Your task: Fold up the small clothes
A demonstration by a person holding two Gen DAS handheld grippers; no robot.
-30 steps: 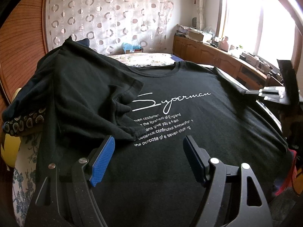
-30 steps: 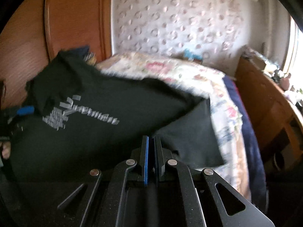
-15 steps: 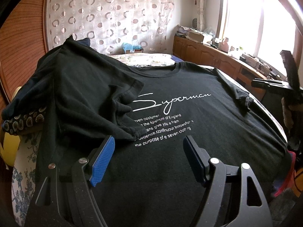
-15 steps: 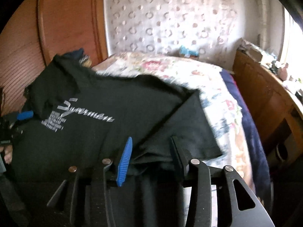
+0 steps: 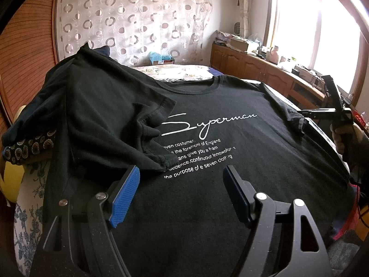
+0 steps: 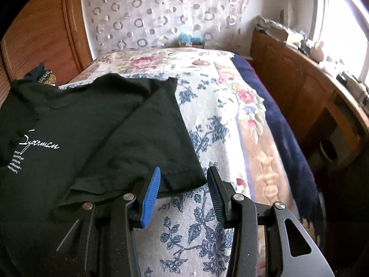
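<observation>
Currently looking down on a black T-shirt (image 5: 207, 207) spread chest-up across the near end of the bed (image 6: 207, 230), collar toward the far end. Shows white "Superman" print (image 5: 207, 124) with small lines of text beneath. Has its left sleeve (image 5: 138, 127) and that side panel folded inward, hem lying rumpled just beside the print and covering the start of the text lines. Has its right sleeve (image 6: 161, 138) lying out flat toward the bed's right edge, on the blue floral bedspread.

Hovers over the shirt's lower front with the left gripper (image 5: 181, 170), jaws wide apart, blue pad near the folded sleeve hem but gripping nothing.

Sits at the right sleeve with the right gripper (image 6: 184, 170), jaws having just been opening and now partly apart; frames the sleeve's hem corner between the pads without pressing on it, holding nothing. Appears also at the far right of the left wrist view, gripped by a hand (image 5: 343, 136), past the sleeve's cuff.

Elsewhere: a dark patterned garment (image 5: 30, 145) under the shirt at the bed's left edge, a navy blanket (image 6: 283, 138) along the right edge, a wooden cabinet (image 5: 253, 69) under the window, a ring-patterned curtain (image 5: 129, 18) at the far end.
</observation>
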